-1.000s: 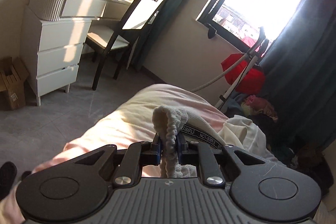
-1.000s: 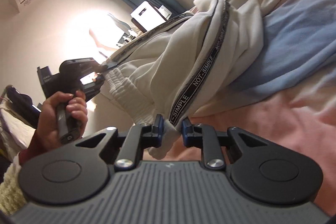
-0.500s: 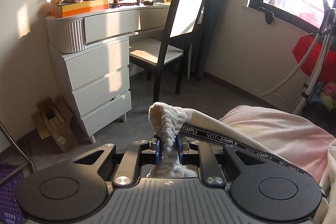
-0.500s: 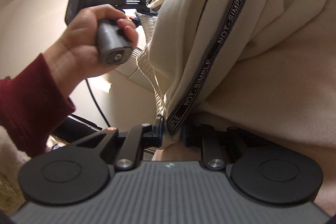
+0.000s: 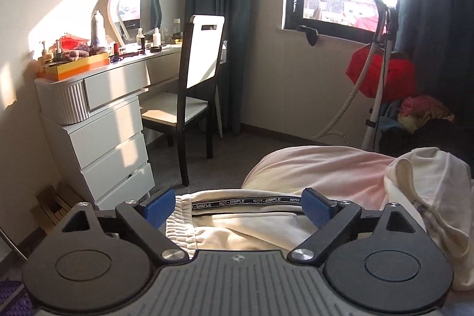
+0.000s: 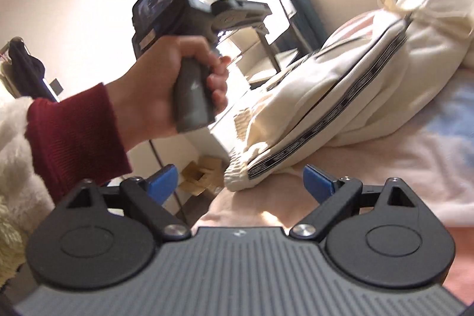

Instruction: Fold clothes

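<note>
As both grippers' fingers (image 5: 157,208) open | trousers (image 5: 237,222) lie released

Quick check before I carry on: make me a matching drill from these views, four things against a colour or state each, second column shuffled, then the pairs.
Things:
1. trousers
2. left gripper
3. sleeve
4. chair

Colour or state:
A. dark red
B. jaws opening, pads clear of the cloth
C. cream, black lettered stripe, lying on the bed
D. white back, dark frame, at the dressing table

Pairs: 1-C, 2-B, 3-A, 4-D
</note>
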